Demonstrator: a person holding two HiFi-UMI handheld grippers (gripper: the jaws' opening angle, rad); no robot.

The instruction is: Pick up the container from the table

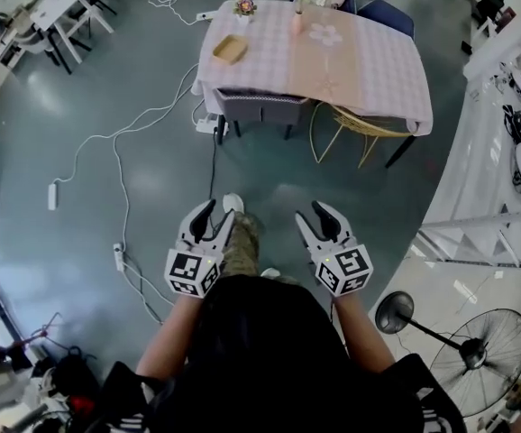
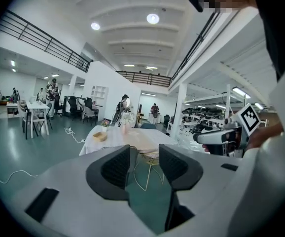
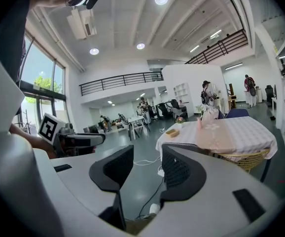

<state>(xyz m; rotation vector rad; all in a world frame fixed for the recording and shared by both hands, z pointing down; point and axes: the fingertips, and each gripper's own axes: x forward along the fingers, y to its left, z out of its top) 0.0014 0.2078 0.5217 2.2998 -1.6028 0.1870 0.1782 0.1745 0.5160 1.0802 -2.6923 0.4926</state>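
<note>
Left gripper point(image 2: 143, 154): jaws apart, nothing between pads. Green floor and yellow wire chair point(image 2: 150, 168) show through gap. Beyond, table point(image 2: 137, 138) under pale cloth, well apart from jaws. Small tan container point(image 2: 100, 136) on its left end, vase with flowers point(image 2: 125, 121) further back. Right gripper point(image 2: 206, 137) held alongside at right. White cable point(image 2: 72, 132) on floor left of table. People standing far back.

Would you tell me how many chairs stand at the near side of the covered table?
2: a grey chair at the left of the table, a yellow wire chair right of it. Others may be hidden.
</note>
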